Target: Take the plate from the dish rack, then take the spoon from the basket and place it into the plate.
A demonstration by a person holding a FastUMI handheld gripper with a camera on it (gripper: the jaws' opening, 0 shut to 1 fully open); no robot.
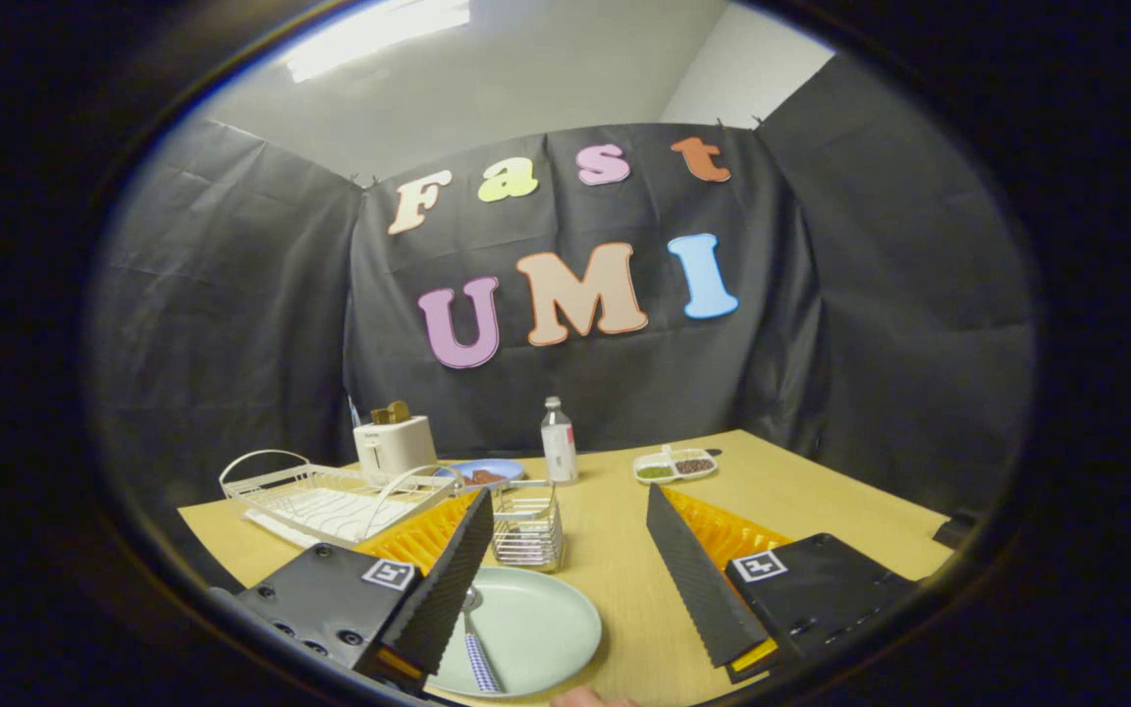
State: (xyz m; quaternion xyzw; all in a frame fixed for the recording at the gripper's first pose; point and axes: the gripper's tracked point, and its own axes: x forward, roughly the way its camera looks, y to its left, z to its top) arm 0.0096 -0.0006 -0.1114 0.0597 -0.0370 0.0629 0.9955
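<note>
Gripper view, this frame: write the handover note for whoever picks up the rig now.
Gripper: open, holding nothing, fingers spread above the table.
Plate: flat on the table, between the fingers and partly under the left one, just in front of the basket.
Spoon: lying in the plate.
Rack: beyond the left finger.
Done: plate out, spoon in plate.
Left: apparently nothing but pulling the gripper away.

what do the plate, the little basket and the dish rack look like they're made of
Plate: pale green with a smooth matte face, probably plastic or melamine, possibly glazed ceramic. Basket: thin shiny wire grid, likely chromed or stainless steel. Dish rack: white wire with looped handles, apparently coated metal. The spoon lies in the plate between the open claw fingers.
</note>
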